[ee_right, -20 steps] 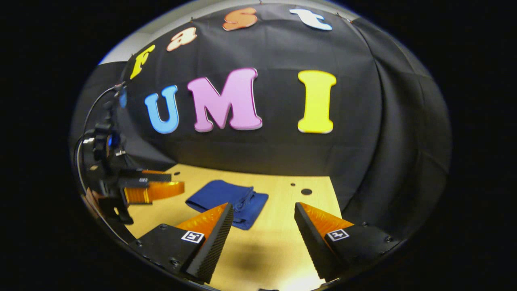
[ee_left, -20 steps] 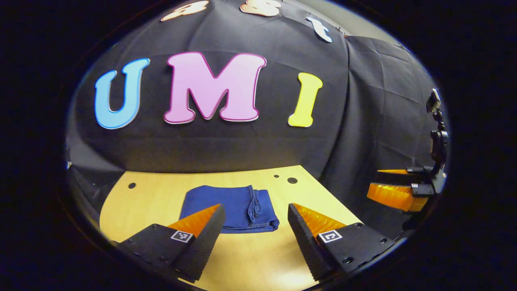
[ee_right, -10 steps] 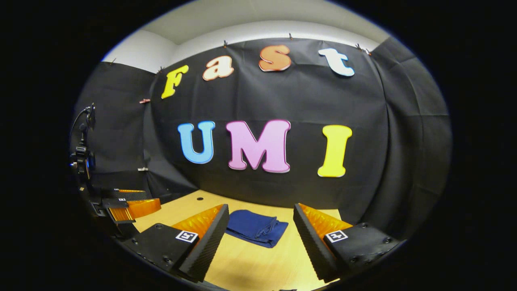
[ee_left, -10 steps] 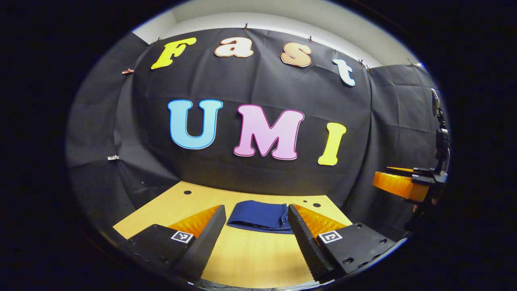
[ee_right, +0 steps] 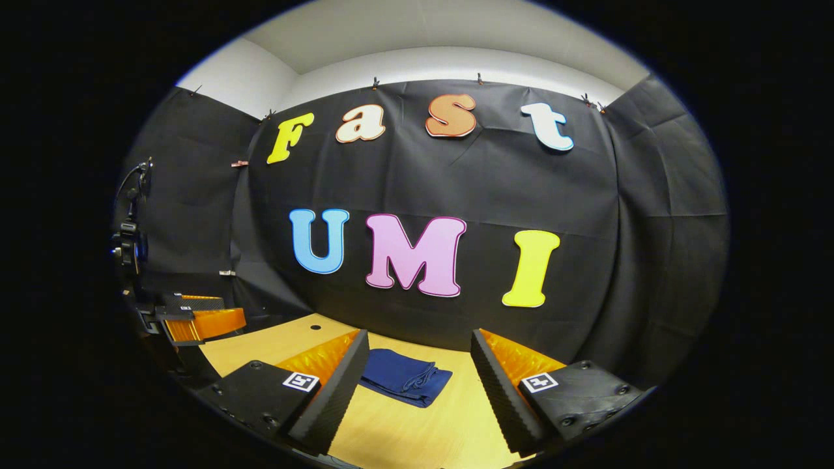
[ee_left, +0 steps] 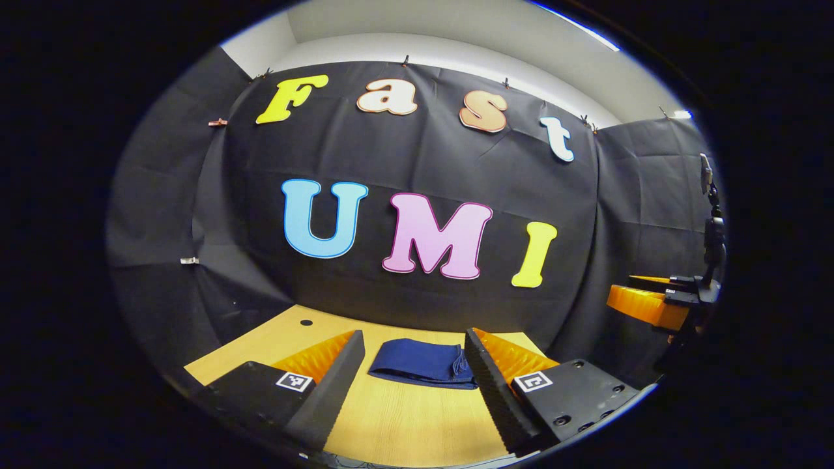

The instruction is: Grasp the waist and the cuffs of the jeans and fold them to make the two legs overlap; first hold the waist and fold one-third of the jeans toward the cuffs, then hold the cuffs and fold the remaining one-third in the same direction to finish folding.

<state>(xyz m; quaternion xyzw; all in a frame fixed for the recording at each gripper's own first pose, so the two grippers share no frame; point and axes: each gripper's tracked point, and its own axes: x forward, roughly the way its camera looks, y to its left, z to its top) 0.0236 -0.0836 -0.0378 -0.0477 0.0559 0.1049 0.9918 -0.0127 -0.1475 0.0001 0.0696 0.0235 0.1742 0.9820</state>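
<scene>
Wooden table (ee_left: 404,423) spans the booth floor in the left gripper view. Folded jeans (ee_left: 420,363) lie flat near its far edge. Left gripper (ee_left: 412,345): jaws apart, empty, short of the jeans. Right gripper (ee_right: 417,348): jaws apart, empty, jeans (ee_right: 404,376) ahead.

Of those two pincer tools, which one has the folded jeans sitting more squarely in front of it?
The left hand-held gripper: the jeans lie centred between its open fingers. Ahead of the right hand-held gripper they sit off toward one finger.
</scene>
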